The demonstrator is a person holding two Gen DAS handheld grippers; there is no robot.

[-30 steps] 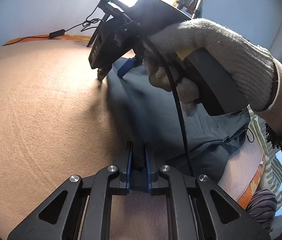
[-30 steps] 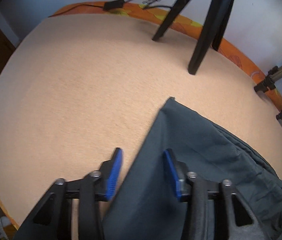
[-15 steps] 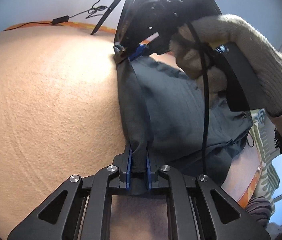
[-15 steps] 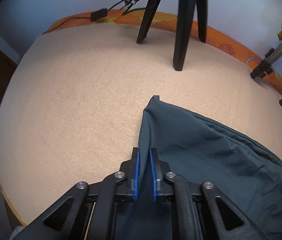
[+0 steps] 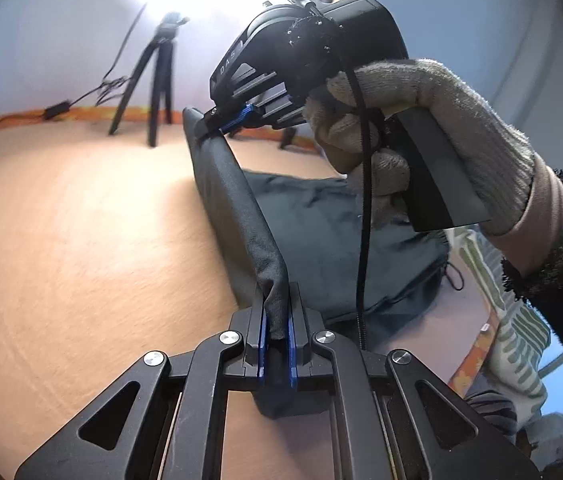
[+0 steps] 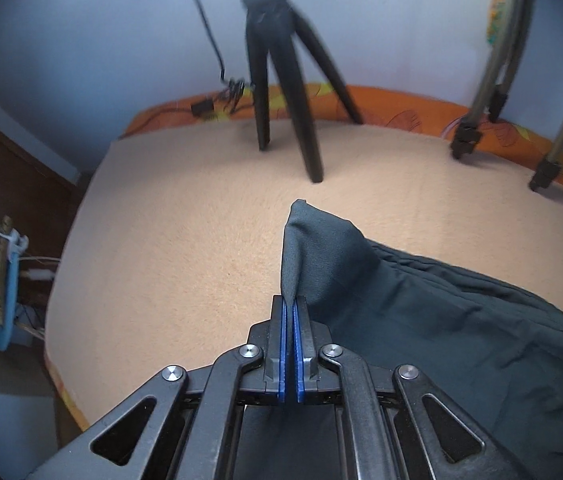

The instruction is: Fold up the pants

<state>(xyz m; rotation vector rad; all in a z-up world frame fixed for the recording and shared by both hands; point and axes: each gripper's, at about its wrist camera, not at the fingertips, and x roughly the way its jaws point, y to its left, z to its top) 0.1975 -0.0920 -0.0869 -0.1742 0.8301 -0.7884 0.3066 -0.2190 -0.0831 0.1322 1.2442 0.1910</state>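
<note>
Left wrist view: the left gripper (image 5: pixel 277 344) has its blue-lined fingers (image 5: pixel 262 344) pressed together on a bunched fold of the pants (image 5: pixel 321 232), a dark grey-green cloth with a smooth, slightly matte weave. From that pinch a taut edge of the pants runs up and away to the right gripper (image 5: pixel 217 122), which is clamped on the far end of the same edge, so the hem hangs lifted off the peach blanket (image 5: pixel 73 248) between the two tools. The rest of the pants lies rumpled on the blanket to the right of that raised edge, with soft creases and a thin drawstring at its far right end. A hand in a grey knit glove (image 5: pixel 421 120) grips the right tool's handle; the letters "DAS" can be read on its black body, the rest being hidden. A black tripod (image 5: pixel 153 80) stands on the blanket beyond the pants.

Right wrist view: the right gripper (image 6: pixel 290 344) has its blue fingers (image 6: pixel 282 352) closed on a peaked corner of the pants (image 6: pixel 421 312), which rises in a tent-like fold above the blanket (image 6: pixel 181 248). The remaining cloth spreads in loose parallel pleats to the right of the peak. The tripod (image 6: pixel 281 92) stands beyond the pants, blurred. No writing is legible here.
</note>
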